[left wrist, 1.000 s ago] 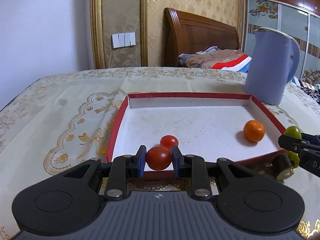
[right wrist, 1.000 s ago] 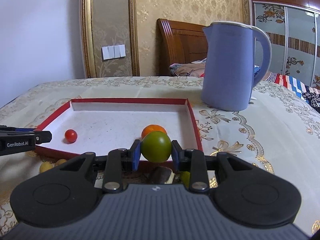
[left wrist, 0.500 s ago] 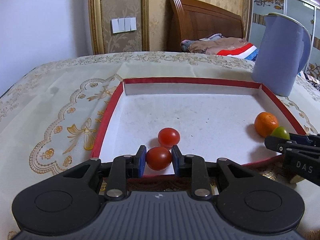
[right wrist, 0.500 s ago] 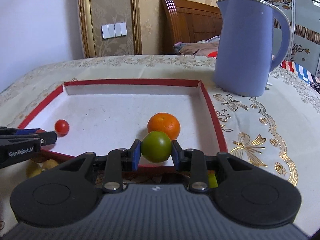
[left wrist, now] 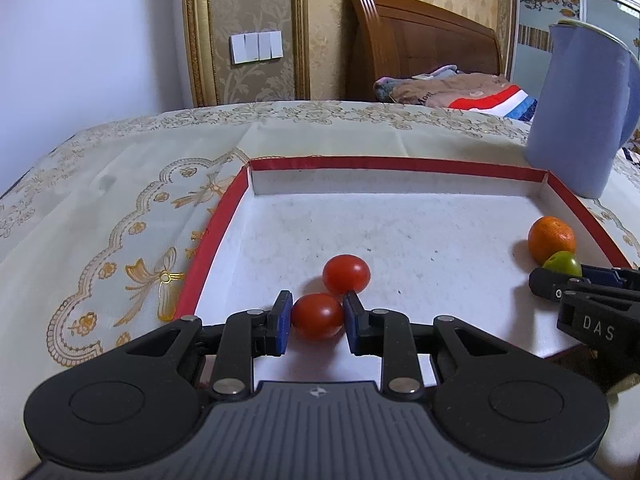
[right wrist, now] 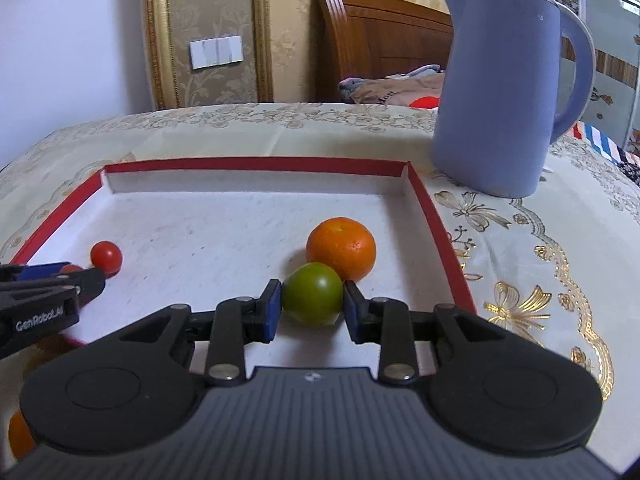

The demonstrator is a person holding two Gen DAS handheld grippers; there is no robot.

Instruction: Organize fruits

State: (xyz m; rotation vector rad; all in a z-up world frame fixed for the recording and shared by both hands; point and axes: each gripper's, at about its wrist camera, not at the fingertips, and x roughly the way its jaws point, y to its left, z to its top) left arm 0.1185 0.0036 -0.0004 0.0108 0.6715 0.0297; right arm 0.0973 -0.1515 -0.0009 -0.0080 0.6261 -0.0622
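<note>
Each tool carries a fruit over the near part of the red-rimmed tray (left wrist: 400, 162), and the coming release turns on how each held fruit lies relative to the fruit already resting inside. The left tool (left wrist: 316, 318) is clamped on a red tomato (left wrist: 317, 316), its blue pads pressing both flanks; the tomato sits low over the white floor just inside the near edge, though contact with the floor cannot be confirmed. Directly ahead of it, slightly to the right and nearly touching, lies a second red tomato (left wrist: 346, 274) on the tray floor. The right tool (right wrist: 312, 304) grips a green fruit (right wrist: 313, 298) in the same way, and the orange (right wrist: 341, 249) rests immediately beyond it and a little right, so close that the two appear to touch. In the left wrist view the right tool shows at the right edge, with the green fruit beside the orange near the tray's right wall. The left hand is thus the nearer one to the tomato pair, the right hand to the orange, and the two groups lie well apart across the tray. Both fruits look roughly round, so no long axis matters much; a likely risk is that a released fruit rolls against or nudges its neighbour. A blue jug (right wrist: 504, 92) stands on the table beyond the tray's far right corner, clear of both tools.
</note>
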